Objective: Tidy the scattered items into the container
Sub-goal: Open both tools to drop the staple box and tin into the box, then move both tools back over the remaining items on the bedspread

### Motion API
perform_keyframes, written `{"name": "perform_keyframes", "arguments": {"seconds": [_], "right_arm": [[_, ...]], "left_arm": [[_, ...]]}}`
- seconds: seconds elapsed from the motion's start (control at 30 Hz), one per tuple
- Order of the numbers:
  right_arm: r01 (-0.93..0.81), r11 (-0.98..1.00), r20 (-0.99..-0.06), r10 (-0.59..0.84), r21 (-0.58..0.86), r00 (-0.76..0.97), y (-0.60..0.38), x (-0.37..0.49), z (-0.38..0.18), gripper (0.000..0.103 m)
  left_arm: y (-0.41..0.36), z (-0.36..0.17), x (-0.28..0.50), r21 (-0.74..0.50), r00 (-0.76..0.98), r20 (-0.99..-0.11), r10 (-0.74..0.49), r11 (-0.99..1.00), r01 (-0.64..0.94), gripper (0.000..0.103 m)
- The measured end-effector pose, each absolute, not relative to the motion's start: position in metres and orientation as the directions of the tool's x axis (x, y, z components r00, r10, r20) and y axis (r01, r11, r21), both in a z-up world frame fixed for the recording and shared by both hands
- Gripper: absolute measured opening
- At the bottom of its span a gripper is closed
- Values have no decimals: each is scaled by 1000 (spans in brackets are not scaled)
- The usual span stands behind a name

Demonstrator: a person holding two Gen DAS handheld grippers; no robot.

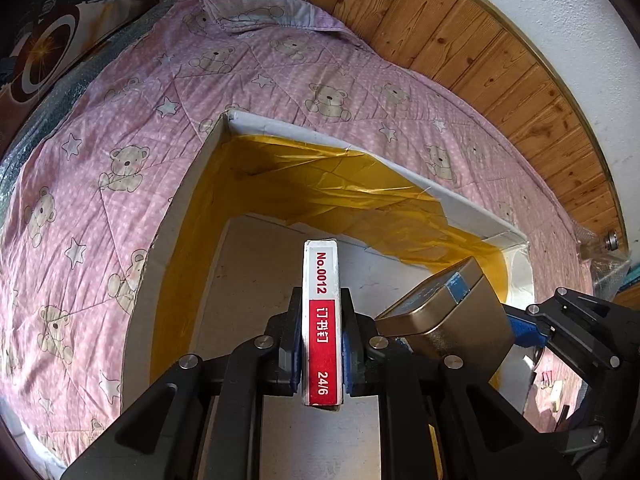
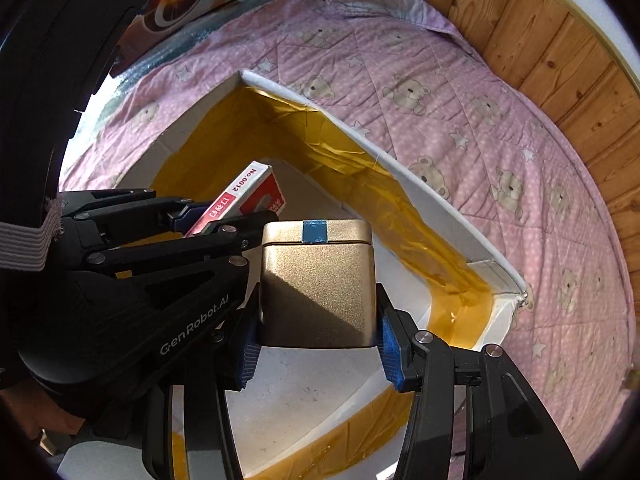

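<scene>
Your left gripper is clenched on a staple box, red and white, printed "No.0012" and "24/6". In the left wrist view the box stands on edge between the blue pads, running up the lower centre of the frame, with its far end over the white floor of the container. In the right wrist view the same box shows at centre left, tilted, with the left gripper reaching in from the left edge.

Your right gripper grasps a gold tin by its two sides, its jaws closed against the metal. The tin sits upright in the middle of the right wrist frame, lid on, with a strip of blue tape across the lid seam. In the left wrist view the tin appears at lower right, tilted, just beside the staple box, with the right gripper behind it.

Both items hang above the open container, a white box lined along its inner walls with yellow-gold tape. Whether either item touches its floor you cannot tell from these views.

The container rests on a bed covered by a pink quilt patterned with bears and stars. Wooden wall panelling curves across the upper right of both frames. A few small items lie on the quilt at the lower right edge of the left wrist view, too small to identify.
</scene>
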State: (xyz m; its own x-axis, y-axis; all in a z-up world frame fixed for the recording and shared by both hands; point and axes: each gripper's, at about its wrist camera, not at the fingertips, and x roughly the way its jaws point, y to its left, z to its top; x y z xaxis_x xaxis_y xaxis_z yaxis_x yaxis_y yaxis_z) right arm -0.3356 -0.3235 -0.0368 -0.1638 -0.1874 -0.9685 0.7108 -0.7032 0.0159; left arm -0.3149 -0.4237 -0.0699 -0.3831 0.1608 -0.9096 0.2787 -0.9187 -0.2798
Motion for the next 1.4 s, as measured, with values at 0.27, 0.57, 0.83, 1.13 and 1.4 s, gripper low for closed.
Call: {"name": "perform_keyframes", "arguments": {"seconds": [0.27, 0.57, 0.83, 1.13, 1.4], "right_arm": [[669, -743, -984, -145, 38, -105, -326, -359, -56, 54], [648, -754, -972, -216, 107, -90, -286, -323, -5, 56], [750, -650, -953, -289, 122, -96, -261, -234, 98, 56], [790, -605, -921, -355, 95, -161, -215, -136, 210, 55], [735, -669, -897, -386, 110, -217, -147, -70, 243, 55]], "left_arm": [[-432, -96, -335, -209, -355, -930, 97, -933, 293, 27], [-428, -55, -291, -247, -414, -903, 112, -925, 289, 41], [-407, 28, -217, -180, -465, -881, 92, -973, 148, 43], [-392, 119, -140, -137, -538, -837, 101, -990, 27, 43], [-369, 147, -74, -150, -541, -829, 145, -988, -35, 43]]}}
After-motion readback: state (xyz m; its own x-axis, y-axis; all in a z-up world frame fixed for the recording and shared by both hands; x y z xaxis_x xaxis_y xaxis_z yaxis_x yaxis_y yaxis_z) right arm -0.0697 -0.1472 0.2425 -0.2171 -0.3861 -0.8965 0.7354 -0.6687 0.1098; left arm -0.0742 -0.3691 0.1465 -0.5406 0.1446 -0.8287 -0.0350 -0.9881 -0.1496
